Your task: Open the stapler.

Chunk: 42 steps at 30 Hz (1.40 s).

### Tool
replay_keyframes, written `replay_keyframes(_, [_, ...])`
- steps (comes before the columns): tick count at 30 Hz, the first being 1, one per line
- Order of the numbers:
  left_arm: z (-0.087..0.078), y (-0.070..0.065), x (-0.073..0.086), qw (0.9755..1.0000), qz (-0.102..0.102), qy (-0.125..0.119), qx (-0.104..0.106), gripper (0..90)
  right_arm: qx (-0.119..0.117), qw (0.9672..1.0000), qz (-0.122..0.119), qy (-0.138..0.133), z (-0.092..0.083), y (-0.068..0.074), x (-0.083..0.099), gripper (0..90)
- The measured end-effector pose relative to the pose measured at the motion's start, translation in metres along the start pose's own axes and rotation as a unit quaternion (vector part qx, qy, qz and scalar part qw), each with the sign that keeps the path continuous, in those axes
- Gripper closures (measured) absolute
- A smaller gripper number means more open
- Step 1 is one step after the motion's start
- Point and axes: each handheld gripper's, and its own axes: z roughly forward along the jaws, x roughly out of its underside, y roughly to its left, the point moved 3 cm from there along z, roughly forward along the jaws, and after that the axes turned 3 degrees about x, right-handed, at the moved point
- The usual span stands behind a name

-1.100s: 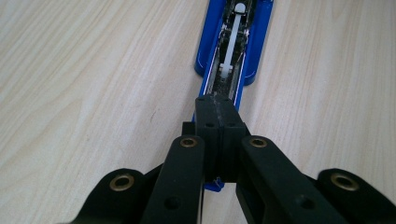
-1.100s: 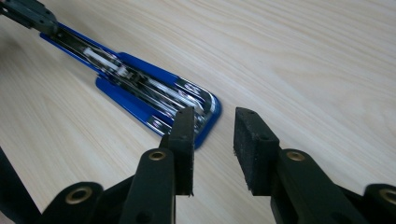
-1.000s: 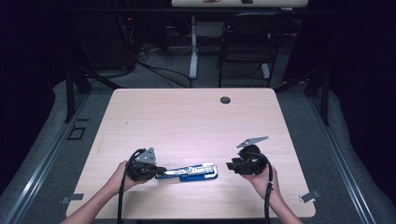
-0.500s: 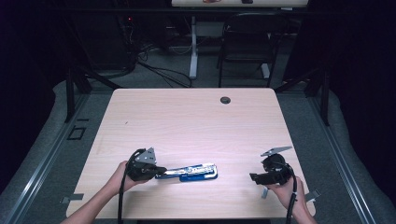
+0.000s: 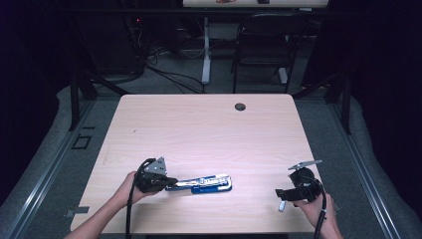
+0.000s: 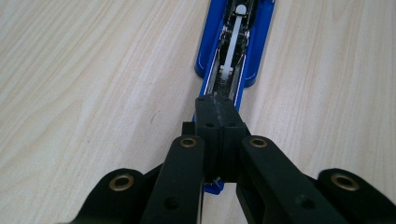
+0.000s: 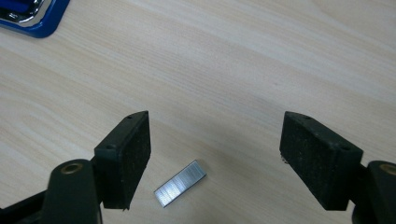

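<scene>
Blue stapler point(image 5: 204, 183) lies opened flat on the table point(image 5: 199, 129), left gripper point(image 5: 166, 182) clenched on its rear end, likely steadying it for reloading. Right gripper point(image 7: 215, 158), jaws just opening, straddles the staple strip point(image 7: 180, 189) well right of the stapler, untouched.

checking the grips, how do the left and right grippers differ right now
The left gripper is shut on the open blue stapler; the right gripper, jaws just opened, holds nothing. The left lies along the stapler; the right hovers over a staple strip near the table's right edge. Both are hand-held.
</scene>
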Motion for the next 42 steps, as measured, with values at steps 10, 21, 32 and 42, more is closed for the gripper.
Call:
replay_keyframes(10, [0.001, 0.001, 0.000, 1.0000, 0.001, -0.001, 0.000, 90.0, 0.008, 0.9975, -0.001, 0.069, 0.014, 0.003, 0.008, 35.3])
replay_keyframes(21, [0.001, 0.001, 0.000, 1.0000, 0.000, -0.002, 0.000, 90.0, 0.017, 0.9936, -0.021, 0.110, 0.022, 0.011, 0.011, 45.4])
replay_keyframes(32, [0.001, 0.001, 0.000, 1.0000, 0.001, -0.001, 0.000, 90.0, 0.024, 0.9914, -0.016, 0.128, 0.021, 0.008, 0.014, 66.8])
replay_keyframes(42, [0.001, 0.001, 0.000, 1.0000, 0.001, 0.001, -0.001, 90.0, 0.019, 0.9901, -0.044, 0.132, 0.019, 0.009, 0.013, 77.7])
